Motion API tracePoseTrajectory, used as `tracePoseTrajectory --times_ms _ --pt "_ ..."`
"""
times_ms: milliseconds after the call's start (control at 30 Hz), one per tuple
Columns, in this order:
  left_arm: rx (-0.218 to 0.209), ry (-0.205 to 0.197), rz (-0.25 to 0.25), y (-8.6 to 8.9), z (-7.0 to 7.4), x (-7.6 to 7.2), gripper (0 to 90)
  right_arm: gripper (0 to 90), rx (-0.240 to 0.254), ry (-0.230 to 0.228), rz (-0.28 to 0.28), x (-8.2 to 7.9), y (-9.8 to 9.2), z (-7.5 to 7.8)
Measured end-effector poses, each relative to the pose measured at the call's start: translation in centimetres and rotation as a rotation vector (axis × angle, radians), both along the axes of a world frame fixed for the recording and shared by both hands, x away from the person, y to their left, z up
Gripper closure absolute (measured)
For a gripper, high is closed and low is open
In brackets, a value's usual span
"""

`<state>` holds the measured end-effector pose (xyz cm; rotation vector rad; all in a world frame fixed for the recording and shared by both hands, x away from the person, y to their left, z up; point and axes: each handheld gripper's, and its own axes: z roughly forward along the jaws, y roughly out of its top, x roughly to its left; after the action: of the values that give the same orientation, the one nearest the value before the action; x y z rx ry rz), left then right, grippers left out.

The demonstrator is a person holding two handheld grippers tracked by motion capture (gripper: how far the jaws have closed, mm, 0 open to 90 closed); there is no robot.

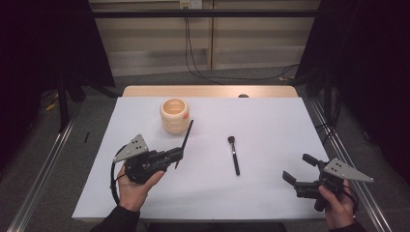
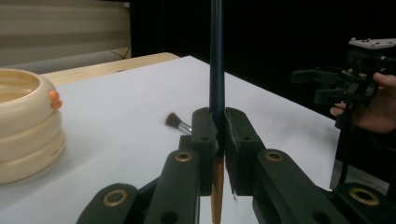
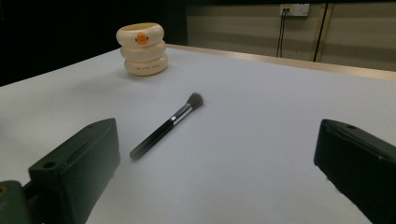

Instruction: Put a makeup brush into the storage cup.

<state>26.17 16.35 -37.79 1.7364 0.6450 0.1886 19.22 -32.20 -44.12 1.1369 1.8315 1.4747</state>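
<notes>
Between the left tool's (image 2: 218, 133) jaws, pencil (image 2: 216, 70) clamped.

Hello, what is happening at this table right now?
A person holds a gripper in each hand over a white table. The left gripper is shut on a thin dark stick, maybe a pencil or a slim brush, held near a cream ringed holder. The right gripper is open, holding nothing. A makeup brush lies flat on the table between the two grippers.
</notes>
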Motion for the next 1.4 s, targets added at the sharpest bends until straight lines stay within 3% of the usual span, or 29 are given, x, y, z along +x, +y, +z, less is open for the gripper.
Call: tracePoseTrajectory --times_ms 233,433,500,600,733,933,1100,1400 --pt "-0.009 -0.004 -0.055 -1.6 0.4 0.3 83.2 0.0 0.002 0.001 0.003 0.1 0.1 0.0" --pt "0.024 0.005 -0.081 -2.8 0.7 0.4 83.2 0.0 -0.002 0.002 0.01 0.0 0.2 0.0" --pt "0.009 0.015 -0.103 -3.6 0.7 0.5 83.2 0.0 -0.001 0.004 0.017 0.0 0.1 0.0" --pt "0.06 -0.006 -0.149 -4.9 1.0 0.6 83.2 0.0 -0.003 0.002 0.027 0.1 0.2 0.0" --pt "0.063 0.001 -0.171 -5.9 1.2 0.7 83.2 0.0 -0.003 0.004 0.029 0.1 0.2 0.0" --pt "0.06 0.007 -0.199 -6.9 1.6 1.1 83.3 0.0 0.002 0.004 0.032 0.1 0.2 0.0" --pt "0.086 0.016 -0.213 -7.6 1.8 1.4 83.2 0.0 0.001 0.007 0.041 0.1 0.3 -0.1" --pt "0.125 0.026 -0.3 -8.1 2.4 1.5 83.2 0.0 -0.006 0.011 0.043 0.2 0.3 -0.1"
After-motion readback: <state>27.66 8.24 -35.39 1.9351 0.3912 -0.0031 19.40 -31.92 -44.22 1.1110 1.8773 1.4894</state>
